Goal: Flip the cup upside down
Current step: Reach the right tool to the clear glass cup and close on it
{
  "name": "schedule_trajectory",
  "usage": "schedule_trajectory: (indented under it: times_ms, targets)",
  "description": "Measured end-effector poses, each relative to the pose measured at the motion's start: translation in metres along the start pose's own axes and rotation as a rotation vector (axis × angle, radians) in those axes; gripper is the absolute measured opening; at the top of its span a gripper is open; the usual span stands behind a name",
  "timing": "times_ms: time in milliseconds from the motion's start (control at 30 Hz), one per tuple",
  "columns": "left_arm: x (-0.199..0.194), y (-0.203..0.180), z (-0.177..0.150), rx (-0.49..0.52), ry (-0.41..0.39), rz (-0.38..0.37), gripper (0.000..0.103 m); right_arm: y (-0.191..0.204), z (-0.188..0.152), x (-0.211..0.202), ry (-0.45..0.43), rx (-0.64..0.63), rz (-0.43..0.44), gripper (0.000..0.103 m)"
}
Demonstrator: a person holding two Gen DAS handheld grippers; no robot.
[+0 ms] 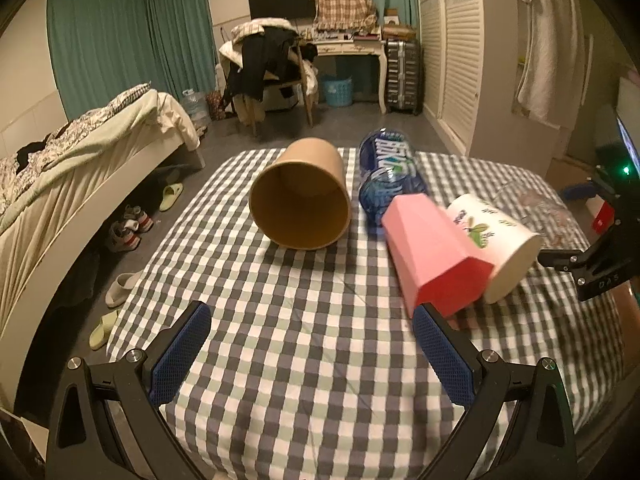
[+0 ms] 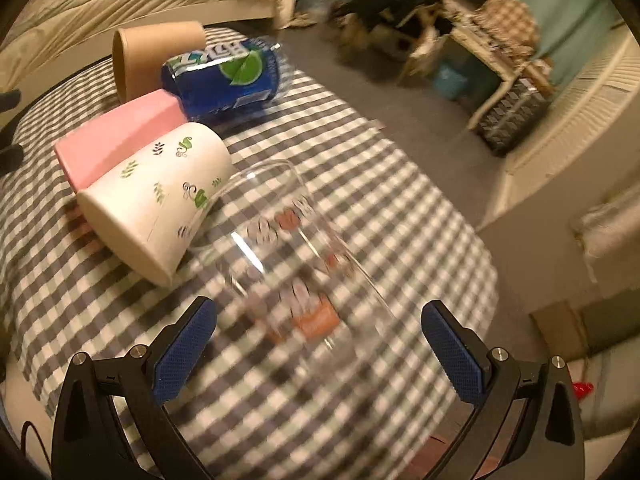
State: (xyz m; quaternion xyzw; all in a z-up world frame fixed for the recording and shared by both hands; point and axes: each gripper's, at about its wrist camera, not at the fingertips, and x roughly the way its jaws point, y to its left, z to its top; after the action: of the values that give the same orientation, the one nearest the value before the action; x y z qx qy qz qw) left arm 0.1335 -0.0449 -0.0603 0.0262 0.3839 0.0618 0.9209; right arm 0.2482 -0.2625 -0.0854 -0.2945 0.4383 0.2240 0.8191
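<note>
Five cups lie toppled on the tablecloth (image 1: 304, 360). Right gripper (image 2: 318, 350) spread wide around the glass (image 2: 288, 248); left gripper (image 1: 312, 354) released, empty.

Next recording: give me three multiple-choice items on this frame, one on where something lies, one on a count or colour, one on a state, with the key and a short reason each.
1. What lies directly between the brown paper cup and the pink cup?
A. the blue bottle
B. the clear glass
C. a plate

2. What colour is the tablecloth's check?
A. red and white
B. grey, green and white
C. plain blue

3. How do the white leaf-print cup and its neighbours stand?
A. upright
B. upside down
C. on their sides

Key: 1 A, both views show the bottle between them; 2 B, the checks show those colours; 3 C, every cup's mouth faces sideways.
</note>
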Motion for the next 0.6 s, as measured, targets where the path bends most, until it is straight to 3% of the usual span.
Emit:
schedule_trajectory:
  times_ms: [133,267,400,600]
  targets:
    - [0.012,0.003,0.002,-0.006,0.013,0.010,0.103,0.002,0.011,0.022,0.017,-0.042,0.041,0.101]
    - [0.020,0.005,0.003,0.000,0.026,0.016,0.103,0.005,0.012,0.030,0.034,-0.036,0.075,0.090]
    - [0.020,0.008,0.002,-0.008,0.030,0.007,0.103,0.010,0.006,0.020,0.018,-0.025,0.032,0.080]
    - [0.008,0.017,-0.001,-0.021,0.010,-0.012,0.103,0.014,-0.017,-0.012,0.031,0.128,-0.058,0.074]
